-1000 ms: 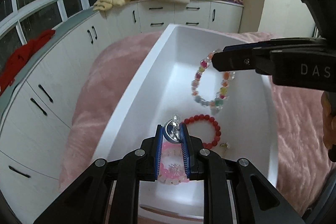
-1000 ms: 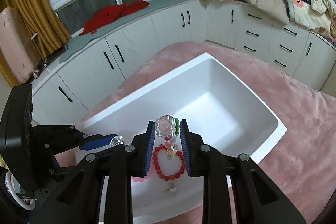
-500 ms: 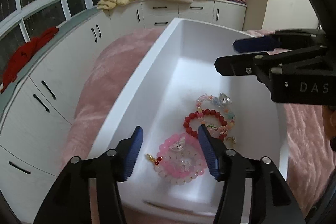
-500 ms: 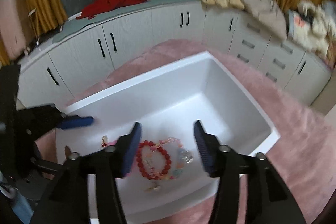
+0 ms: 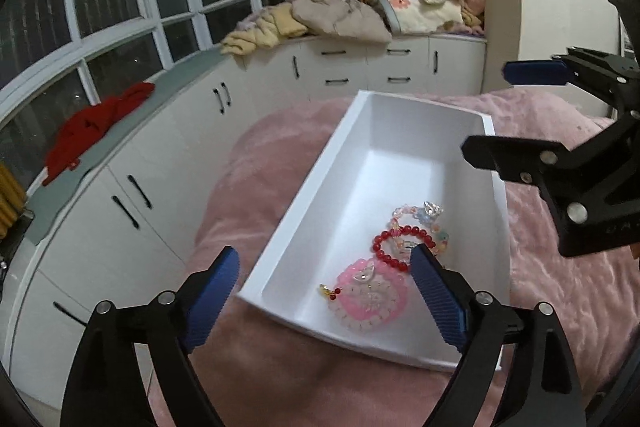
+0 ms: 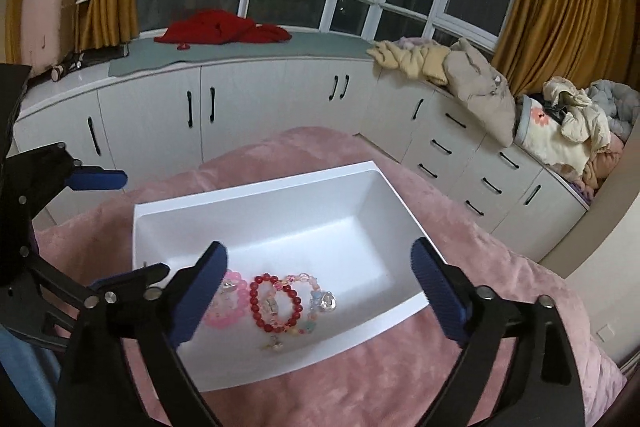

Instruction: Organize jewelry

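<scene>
A white rectangular box sits on a pink plush blanket. Inside lie a pink bead bracelet, a red bead bracelet and a pastel multicoloured bead bracelet with a clear charm. My left gripper is open and empty, held above the box's near end. My right gripper is open and empty, above the box's long side; it also shows in the left wrist view at the right.
The pink blanket covers the bed around the box. White cabinets run under the windows, with a red garment and piles of clothes on top. Yellow curtains hang behind.
Both grippers were shut on bracelets a second ago. They opened, dropped the bracelets into the box, then rose and pulled back from it, jaws wider.
</scene>
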`<action>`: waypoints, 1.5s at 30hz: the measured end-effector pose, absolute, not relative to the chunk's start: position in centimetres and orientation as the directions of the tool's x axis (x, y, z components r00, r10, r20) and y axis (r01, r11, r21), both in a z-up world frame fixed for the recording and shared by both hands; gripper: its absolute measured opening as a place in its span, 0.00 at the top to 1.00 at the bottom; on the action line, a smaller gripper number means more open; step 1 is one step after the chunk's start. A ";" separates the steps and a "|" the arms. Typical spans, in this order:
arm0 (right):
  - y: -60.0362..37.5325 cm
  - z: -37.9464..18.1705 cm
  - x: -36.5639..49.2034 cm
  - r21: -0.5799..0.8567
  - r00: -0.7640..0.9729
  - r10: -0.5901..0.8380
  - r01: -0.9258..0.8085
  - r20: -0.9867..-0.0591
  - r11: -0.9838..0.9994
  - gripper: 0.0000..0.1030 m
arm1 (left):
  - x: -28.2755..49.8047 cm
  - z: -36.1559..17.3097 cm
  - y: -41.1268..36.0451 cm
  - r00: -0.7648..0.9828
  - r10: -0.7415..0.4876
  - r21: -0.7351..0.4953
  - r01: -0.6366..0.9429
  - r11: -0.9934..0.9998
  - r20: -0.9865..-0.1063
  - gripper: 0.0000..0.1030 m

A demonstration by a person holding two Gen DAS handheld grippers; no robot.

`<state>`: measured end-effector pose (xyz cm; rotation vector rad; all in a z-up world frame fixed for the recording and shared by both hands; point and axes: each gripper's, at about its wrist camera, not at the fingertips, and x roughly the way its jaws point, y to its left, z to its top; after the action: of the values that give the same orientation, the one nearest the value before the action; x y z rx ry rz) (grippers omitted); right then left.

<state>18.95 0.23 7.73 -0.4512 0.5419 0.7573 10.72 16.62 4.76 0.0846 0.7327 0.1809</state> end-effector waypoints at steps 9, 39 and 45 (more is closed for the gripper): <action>-2.4 8.8 16.3 -0.135 0.594 0.562 -0.747 -0.576 0.651 0.05 | 7.9 5.9 16.1 0.740 0.211 0.086 -0.204 0.975 -0.639 0.11; -7.6 3.2 14.5 -0.047 0.640 0.570 -0.686 -0.515 0.726 0.05 | 5.7 2.7 15.6 0.762 0.292 0.004 -0.355 0.935 -0.579 0.08; -7.5 3.0 14.8 -0.041 0.637 0.569 -0.684 -0.520 0.728 0.05 | 5.6 2.5 15.6 0.761 0.291 0.001 -0.357 0.934 -0.580 0.08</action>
<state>14.85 -7.52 2.98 -0.2444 0.5058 0.7235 5.63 15.64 2.48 -0.1114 0.6118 0.3532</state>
